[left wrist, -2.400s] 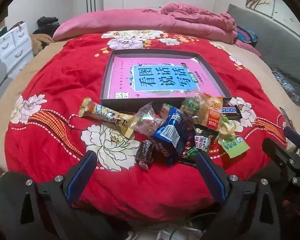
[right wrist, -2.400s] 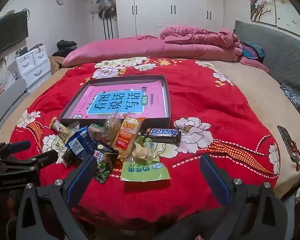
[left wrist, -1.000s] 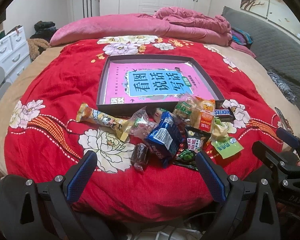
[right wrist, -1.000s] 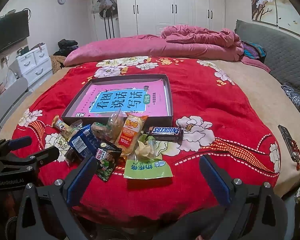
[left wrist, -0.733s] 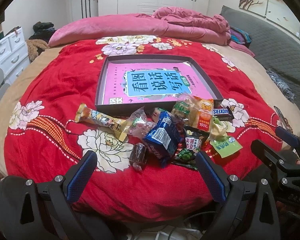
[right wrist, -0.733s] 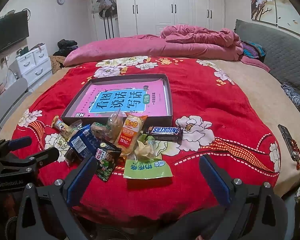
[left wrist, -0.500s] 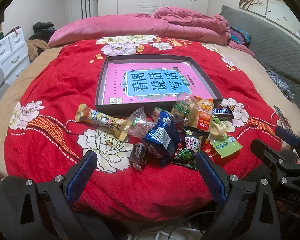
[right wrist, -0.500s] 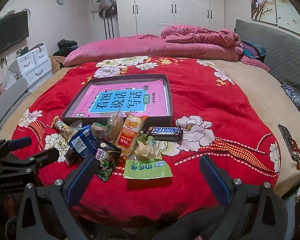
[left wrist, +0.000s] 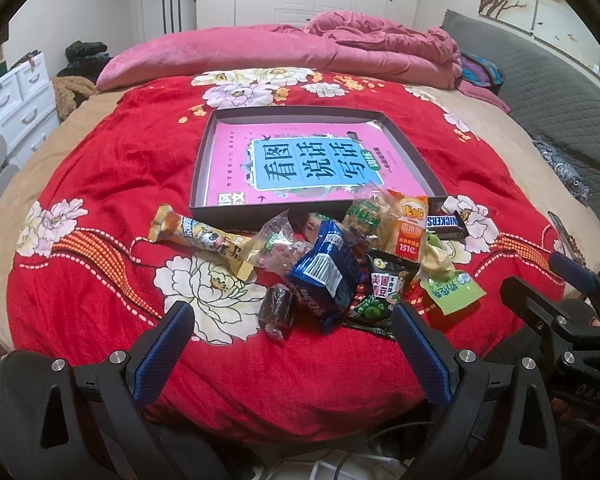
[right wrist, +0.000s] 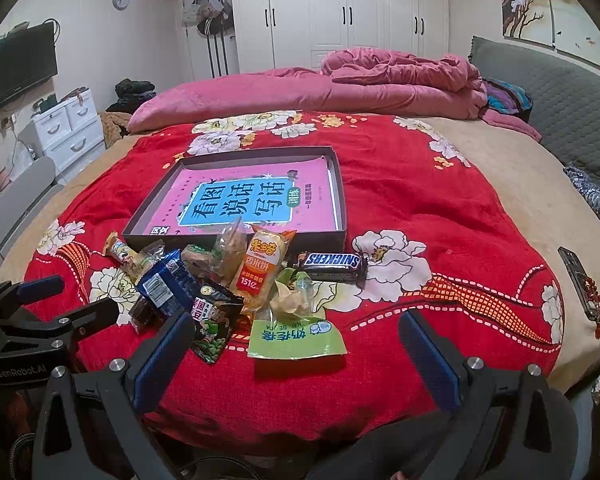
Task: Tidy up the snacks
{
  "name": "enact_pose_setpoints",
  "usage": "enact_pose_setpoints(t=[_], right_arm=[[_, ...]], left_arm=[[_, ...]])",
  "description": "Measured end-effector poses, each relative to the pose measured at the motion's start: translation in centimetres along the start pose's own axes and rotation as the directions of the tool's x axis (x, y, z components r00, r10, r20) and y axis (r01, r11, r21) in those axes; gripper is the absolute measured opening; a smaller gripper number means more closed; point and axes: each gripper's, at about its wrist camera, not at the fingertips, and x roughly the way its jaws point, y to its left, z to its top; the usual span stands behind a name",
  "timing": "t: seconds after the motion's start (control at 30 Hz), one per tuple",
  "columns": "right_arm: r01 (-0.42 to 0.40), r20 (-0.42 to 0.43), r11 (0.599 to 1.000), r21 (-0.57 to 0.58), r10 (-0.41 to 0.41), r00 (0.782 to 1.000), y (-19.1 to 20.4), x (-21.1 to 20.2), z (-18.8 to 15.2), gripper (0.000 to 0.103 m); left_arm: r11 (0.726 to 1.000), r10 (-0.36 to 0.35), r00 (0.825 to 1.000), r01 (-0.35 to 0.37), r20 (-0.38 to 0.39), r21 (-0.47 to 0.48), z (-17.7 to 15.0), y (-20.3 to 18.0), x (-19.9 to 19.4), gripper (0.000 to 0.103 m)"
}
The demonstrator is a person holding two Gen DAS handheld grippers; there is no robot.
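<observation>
A pile of snack packets lies on the red bedspread in front of a shallow dark box (left wrist: 236, 220) (right wrist: 236, 151) lined with a pink book. The pile holds a blue packet (left wrist: 326, 270) (right wrist: 166, 284), a Snickers bar (left wrist: 446, 222) (right wrist: 332, 262), an orange rice-cracker pack (left wrist: 410, 224) (right wrist: 262, 266), a green packet (left wrist: 452, 290) (right wrist: 294, 336), a black pea packet (left wrist: 382, 294) (right wrist: 212, 326), a yellow wafer stick (left wrist: 204, 238) and a small dark candy (left wrist: 278, 306). My left gripper (left wrist: 292, 350) is open and empty, just short of the pile. My right gripper (right wrist: 294, 360) is open and empty near the green packet.
A pink duvet (right wrist: 340, 88) lies bunched at the bed's far end. A phone (right wrist: 582, 280) lies at the bed's right edge. White drawers (right wrist: 70, 126) and a TV (right wrist: 16, 68) stand at the left. A grey headboard (right wrist: 560, 88) runs along the right.
Both grippers have stayed open. The left wrist view has drifted slightly, so the box and pile sit a little lower and closer than 2.4 s ago. The snacks have not moved.
</observation>
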Motion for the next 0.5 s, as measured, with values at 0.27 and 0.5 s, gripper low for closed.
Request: enact_pose_setpoints(t=[0.27,0.5], right_arm=[[-0.007,-0.011,1.000,0.012,0.007,1.000,-0.21,0.39,0.09,0.103],[-0.009,-0.019,1.000,0.014,0.010,1.000,-0.26,0.70,0.09,0.103]], left_arm=[[1.000,-0.004,1.000,0.004,-0.004,-0.002,-0.02,0.10,0.20,0.099],[1.000,-0.010,1.000,0.010,-0.006,-0.011,0.04,0.32,0.47,0.099]])
